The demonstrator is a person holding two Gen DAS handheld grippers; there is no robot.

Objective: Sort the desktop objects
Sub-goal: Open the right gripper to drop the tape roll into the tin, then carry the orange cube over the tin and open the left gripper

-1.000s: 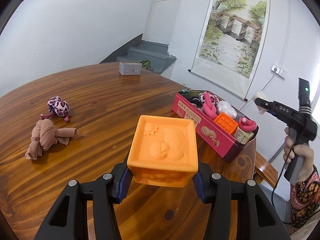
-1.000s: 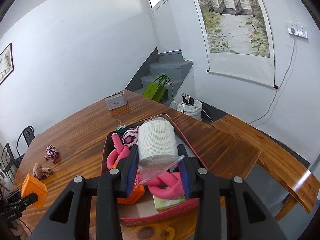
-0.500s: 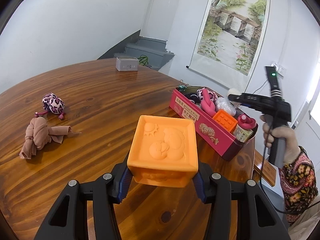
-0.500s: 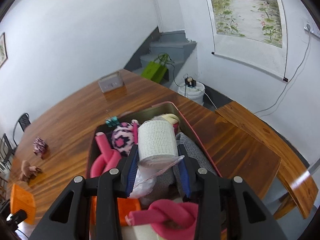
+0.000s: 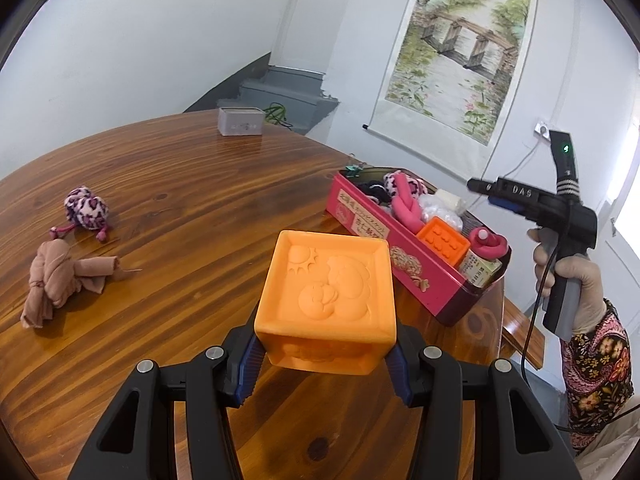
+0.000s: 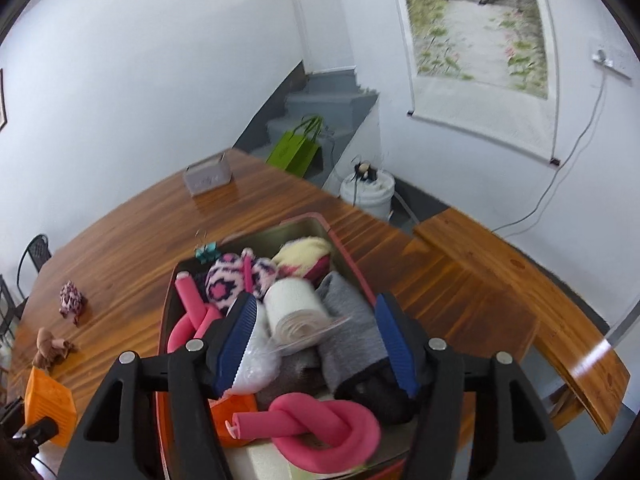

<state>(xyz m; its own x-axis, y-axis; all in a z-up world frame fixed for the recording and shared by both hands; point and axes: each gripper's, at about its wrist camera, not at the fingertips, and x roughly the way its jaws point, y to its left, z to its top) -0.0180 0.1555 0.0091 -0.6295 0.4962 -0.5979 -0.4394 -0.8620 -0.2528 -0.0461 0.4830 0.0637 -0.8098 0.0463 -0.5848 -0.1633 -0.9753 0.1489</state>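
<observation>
While the bench (image 5: 192, 184) has loads of bare wood from 9 to 12 o'clock, the tin (image 5: 408, 268) sits right at its 3 o'clock edge. Left hand-held gripper (image 5: 324, 356) is clamped on the orange block (image 5: 328, 300), held up short of the tin. Right hand-held gripper (image 6: 316, 344) is spread wide over the tin, jaws either side of the gauze roll (image 6: 296, 312) lying inside, not touching it. Tin's near end is cut off and blurry.
</observation>
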